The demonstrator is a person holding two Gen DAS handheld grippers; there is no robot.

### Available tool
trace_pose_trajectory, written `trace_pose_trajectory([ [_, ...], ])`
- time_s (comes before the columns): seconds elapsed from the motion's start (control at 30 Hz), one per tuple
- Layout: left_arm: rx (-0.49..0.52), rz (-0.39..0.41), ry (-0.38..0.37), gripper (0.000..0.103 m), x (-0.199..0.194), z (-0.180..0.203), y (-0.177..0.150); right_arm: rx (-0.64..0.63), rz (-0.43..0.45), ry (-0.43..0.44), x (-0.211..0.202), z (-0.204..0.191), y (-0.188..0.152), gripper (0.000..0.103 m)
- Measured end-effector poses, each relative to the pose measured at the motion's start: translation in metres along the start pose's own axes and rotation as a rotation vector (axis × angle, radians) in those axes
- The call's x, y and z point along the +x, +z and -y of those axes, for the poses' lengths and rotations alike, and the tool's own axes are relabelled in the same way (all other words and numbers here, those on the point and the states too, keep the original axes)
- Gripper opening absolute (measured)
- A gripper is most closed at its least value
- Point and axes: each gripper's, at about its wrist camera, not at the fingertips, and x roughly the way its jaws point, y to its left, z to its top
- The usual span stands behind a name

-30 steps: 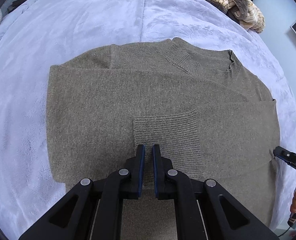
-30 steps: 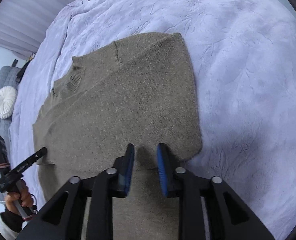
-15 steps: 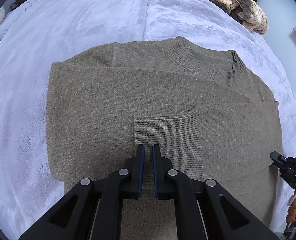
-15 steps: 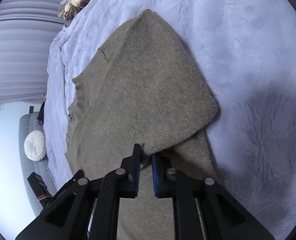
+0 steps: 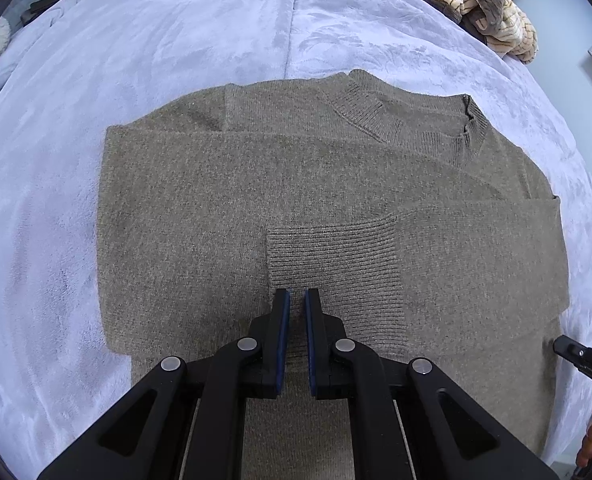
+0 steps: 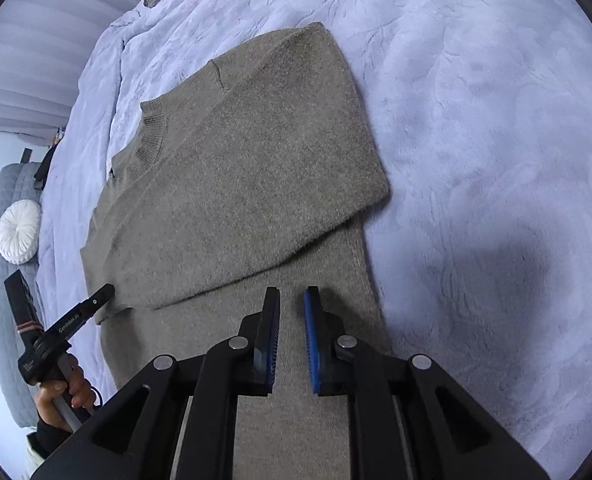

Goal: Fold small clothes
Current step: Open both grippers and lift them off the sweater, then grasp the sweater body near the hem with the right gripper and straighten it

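An olive-brown knit sweater lies flat on a lavender blanket, both sleeves folded across its front, the ribbed cuff in the middle. My left gripper hovers just above the cuff's near edge, its jaws nearly shut with a thin gap and nothing between them. In the right wrist view the sweater shows sideways. My right gripper is above the sweater's lower body near its right edge, jaws a little apart and empty. The left gripper shows there at the sweater's left edge.
A pile of striped tan clothes sits at the bed's far right. A grey sofa with a round white cushion stands beyond the bed's left side. The blanket spreads wide on all sides of the sweater.
My right gripper has pulled back from the folded sleeve's edge and opened its jaws a little; the sleeve lies flat. My left gripper has stayed where it was.
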Motion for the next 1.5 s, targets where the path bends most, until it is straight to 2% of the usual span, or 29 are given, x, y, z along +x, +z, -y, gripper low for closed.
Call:
trace_pose_trajectory([
  [0.07,0.008,-0.005,0.007,0.009,-0.003,0.002,-0.001,-0.007,-0.006,-0.001,-0.002,-0.001,-0.004,0.032],
  [0.1,0.014,-0.009,0.013,0.009,-0.004,0.003,-0.002,-0.011,-0.009,-0.002,-0.002,-0.003,-0.006,0.043],
  [0.13,0.020,-0.012,0.018,0.009,-0.006,0.004,-0.002,-0.018,-0.012,-0.003,-0.002,-0.006,-0.009,0.048],
  [0.2,0.027,-0.013,0.026,0.009,-0.011,0.007,-0.005,-0.032,-0.019,-0.003,-0.002,-0.011,-0.013,0.048],
  [0.3,0.027,-0.020,0.030,0.009,-0.019,0.009,-0.013,-0.048,-0.033,0.007,-0.002,-0.021,-0.018,0.058],
  [0.4,0.024,-0.022,0.026,0.010,-0.027,0.008,-0.024,-0.076,-0.032,0.008,-0.004,-0.032,-0.023,0.060],
  [0.43,0.021,-0.026,0.027,0.019,-0.028,0.007,-0.028,-0.083,-0.033,0.011,-0.005,-0.035,-0.024,0.062],
  [0.47,0.014,-0.031,0.032,0.073,-0.030,0.005,-0.032,-0.088,-0.035,0.015,-0.005,-0.037,-0.026,0.063],
  [0.5,0.003,-0.025,0.054,0.100,-0.033,0.003,-0.036,-0.094,-0.037,0.019,-0.006,-0.040,-0.027,0.065],
  [0.57,0.001,0.017,0.069,0.101,-0.043,0.000,-0.042,-0.101,-0.043,0.032,-0.006,-0.045,-0.028,0.065],
  [0.73,-0.041,-0.008,0.052,0.101,-0.044,-0.017,-0.048,-0.175,-0.064,0.091,0.008,-0.082,-0.024,0.065],
  [0.87,-0.084,0.005,0.078,0.101,-0.044,-0.033,-0.055,-0.390,-0.085,0.119,0.037,-0.159,-0.010,0.065],
  [0.97,-0.113,0.000,0.060,0.101,-0.042,-0.047,-0.061,-0.589,-0.088,0.115,0.064,-0.223,-0.002,0.065],
  [1.07,-0.130,0.002,0.063,0.101,-0.042,-0.058,-0.068,-0.796,-0.118,0.073,0.097,-0.277,0.001,0.064],
  [1.2,-0.157,0.011,0.053,0.101,-0.045,-0.073,-0.080,-1.015,-0.188,-0.012,0.138,-0.317,-0.002,0.061],
  [1.27,-0.164,0.014,0.048,0.101,-0.046,-0.078,-0.085,-1.073,-0.249,-0.051,0.153,-0.323,-0.006,0.052],
  [1.33,-0.172,0.016,0.045,0.101,-0.046,-0.084,-0.088,-1.116,-0.285,-0.108,0.161,-0.324,-0.012,0.009],
  [1.4,-0.180,0.015,0.042,0.101,-0.046,-0.087,-0.090,-1.131,-0.295,-0.114,0.159,-0.324,-0.016,0.005],
  [1.5,-0.194,0.021,0.046,0.101,-0.046,-0.092,-0.089,-1.118,-0.231,-0.120,0.148,-0.329,-0.015,0.005],
])
